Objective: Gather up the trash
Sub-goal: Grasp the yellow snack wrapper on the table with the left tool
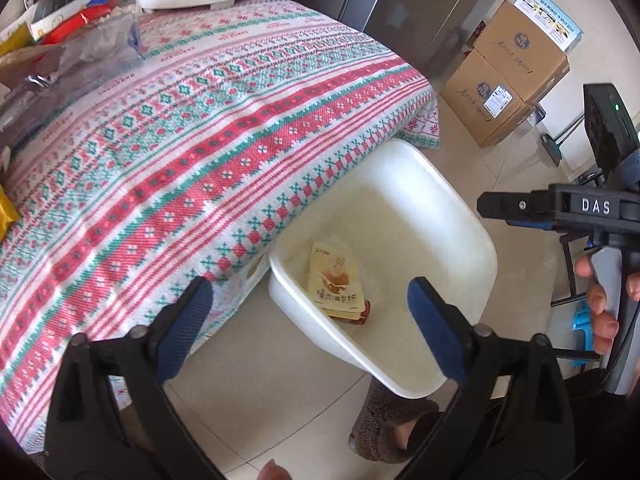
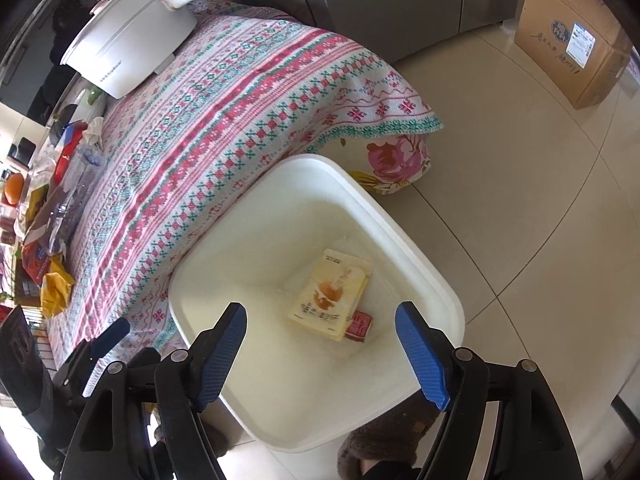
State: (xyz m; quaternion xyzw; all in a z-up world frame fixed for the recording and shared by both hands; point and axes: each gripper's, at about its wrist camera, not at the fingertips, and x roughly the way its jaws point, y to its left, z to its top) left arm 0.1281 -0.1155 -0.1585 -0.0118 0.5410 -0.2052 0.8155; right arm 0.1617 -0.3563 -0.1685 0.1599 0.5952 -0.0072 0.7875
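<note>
From my end: bin point(image 2: 420, 264) smooth glossy white plastic, tablecloth point(image 1: 200, 140) rough woven cloth, floor point(image 2: 540, 220) shiny tile, boxes point(image 1: 504, 92) matt cardboard.

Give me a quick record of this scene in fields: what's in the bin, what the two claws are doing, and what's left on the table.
bin: white plastic bin on the tiled floor beside the table
in bin: yellow snack packet lying on a small red packet
left gripper: open, empty, above the bin's edge
right gripper: open, empty, over the bin
table: patterned tablecloth; wrappers and clear plastic piled at the far end
also: white cooker, cardboard boxes
</note>
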